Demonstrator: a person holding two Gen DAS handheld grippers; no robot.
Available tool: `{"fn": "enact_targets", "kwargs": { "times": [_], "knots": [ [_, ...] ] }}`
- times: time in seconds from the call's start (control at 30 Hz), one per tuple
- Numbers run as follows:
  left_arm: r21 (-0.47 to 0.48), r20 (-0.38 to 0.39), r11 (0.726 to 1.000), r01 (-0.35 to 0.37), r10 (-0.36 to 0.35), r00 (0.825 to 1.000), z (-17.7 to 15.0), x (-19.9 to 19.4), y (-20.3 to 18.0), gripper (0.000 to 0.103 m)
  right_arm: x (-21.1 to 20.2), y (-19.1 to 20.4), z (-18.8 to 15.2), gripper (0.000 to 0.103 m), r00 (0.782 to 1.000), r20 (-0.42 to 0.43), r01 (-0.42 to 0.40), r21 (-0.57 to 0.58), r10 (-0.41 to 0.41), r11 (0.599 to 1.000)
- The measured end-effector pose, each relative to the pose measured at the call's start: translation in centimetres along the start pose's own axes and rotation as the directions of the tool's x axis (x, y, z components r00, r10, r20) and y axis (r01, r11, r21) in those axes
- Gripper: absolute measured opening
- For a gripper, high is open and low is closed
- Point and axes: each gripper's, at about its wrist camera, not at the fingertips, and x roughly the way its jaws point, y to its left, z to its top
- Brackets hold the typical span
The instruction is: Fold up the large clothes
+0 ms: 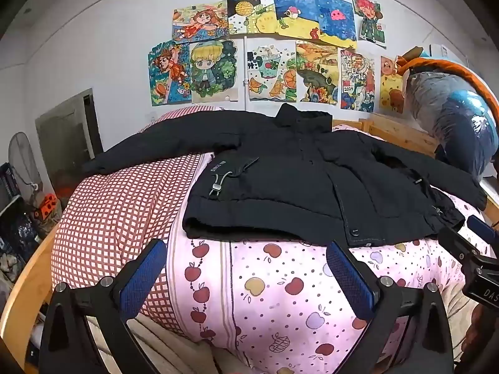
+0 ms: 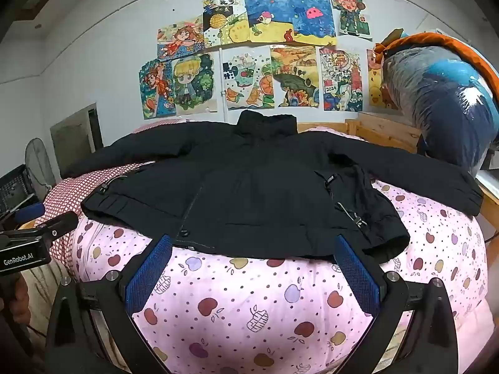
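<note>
A black jacket [image 1: 299, 180] is laid front-up on a bed covered by a pink apple-print quilt [image 1: 280, 296], with the collar toward the wall of drawings [image 1: 268, 50] and both sleeves spread outward. The whole left sleeve is shown in the left wrist view, stretched across a red checked pillow [image 1: 118, 212]; in the right wrist view that pillow is reduced to a strip at the left, and the right sleeve is seen running full length to its cuff near the bed's right edge. A fan [image 1: 23, 162] and an orange block are caught at the left of the left wrist view, while a dark crate [image 2: 15, 187] is seen only from the right wrist. A large plastic-wrapped bundle [image 2: 443, 99] is visible in both (upper right).

The left gripper [image 1: 246, 275] is held with its jaws spread wide and nothing between them; the jacket's hem lies just beyond the blue pads, not touched. The right gripper [image 2: 254, 268] is likewise fully spread and empty, with the hem lying just beyond its pad tips (contact cannot be judged). Each gripper is glimpsed at the edge of the other's view.
</note>
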Motion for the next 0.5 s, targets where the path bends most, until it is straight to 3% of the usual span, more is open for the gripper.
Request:
{"fn": "enact_targets", "kwargs": {
  "times": [0.5],
  "knots": [
    [-0.03, 0.01, 0.999, 0.034, -0.033, 0.999, 0.6, -1.0, 0.4, 0.103, 0.6, -0.6, -0.2, 0.102, 1.0, -0.014, -0.012, 0.025, 0.012, 1.0]
  ]
}}
